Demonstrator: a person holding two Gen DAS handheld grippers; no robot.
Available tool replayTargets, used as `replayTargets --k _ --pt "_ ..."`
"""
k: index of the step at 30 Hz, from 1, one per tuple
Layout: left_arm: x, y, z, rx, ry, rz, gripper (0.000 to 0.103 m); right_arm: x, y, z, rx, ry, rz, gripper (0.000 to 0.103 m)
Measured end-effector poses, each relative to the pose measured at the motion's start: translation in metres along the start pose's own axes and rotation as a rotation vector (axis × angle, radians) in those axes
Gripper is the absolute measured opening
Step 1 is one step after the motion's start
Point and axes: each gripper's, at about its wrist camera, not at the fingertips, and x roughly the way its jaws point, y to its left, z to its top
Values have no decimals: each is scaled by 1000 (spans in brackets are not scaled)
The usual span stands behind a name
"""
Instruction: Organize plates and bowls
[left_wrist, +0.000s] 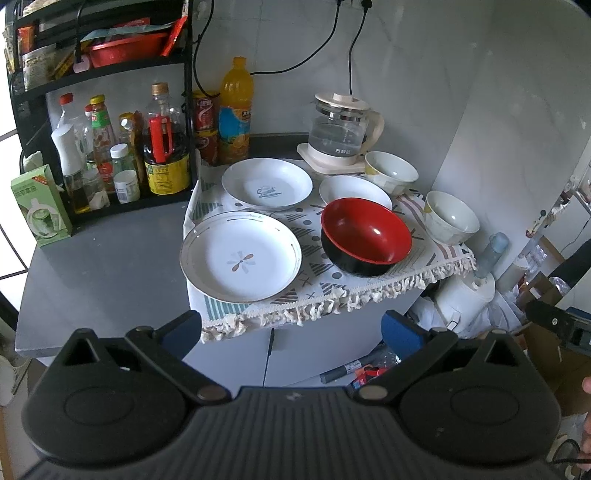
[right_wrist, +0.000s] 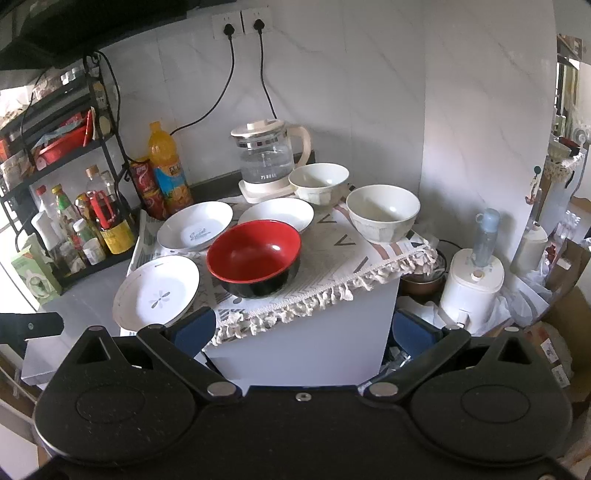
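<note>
On a patterned cloth (left_wrist: 314, 291) (right_wrist: 332, 266) lie three white plates: a flower plate (left_wrist: 240, 256) (right_wrist: 157, 293) at front left, a lettered plate (left_wrist: 266, 183) (right_wrist: 195, 225) behind it, and a plain plate (left_wrist: 351, 188) (right_wrist: 276, 212) partly hidden behind a red-and-black bowl (left_wrist: 365, 236) (right_wrist: 254, 256). Two white bowls stand at the right: one near the kettle (left_wrist: 390, 171) (right_wrist: 318, 181), one at the cloth's right edge (left_wrist: 450, 217) (right_wrist: 382, 212). My left gripper (left_wrist: 291, 334) and right gripper (right_wrist: 303, 332) are both open and empty, held in front of the cabinet, short of the dishes.
A glass kettle (left_wrist: 341, 133) (right_wrist: 267, 158) stands at the back. An orange juice bottle (left_wrist: 235, 110) (right_wrist: 168, 170), cans and a rack of sauce bottles (left_wrist: 122, 155) (right_wrist: 81, 225) stand at left on a grey counter (left_wrist: 103, 273). A white appliance (right_wrist: 472, 284) and boxes sit at lower right.
</note>
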Motion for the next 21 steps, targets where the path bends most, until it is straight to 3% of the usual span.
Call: replayTargets --k 6,21 --pt "15 -6 10 1 10 -4 102 6 -4 4 -22 -10 -14 103" --pt "83 -23 52 3 58 -28 102 61 -29 30 63 30 -13 103"
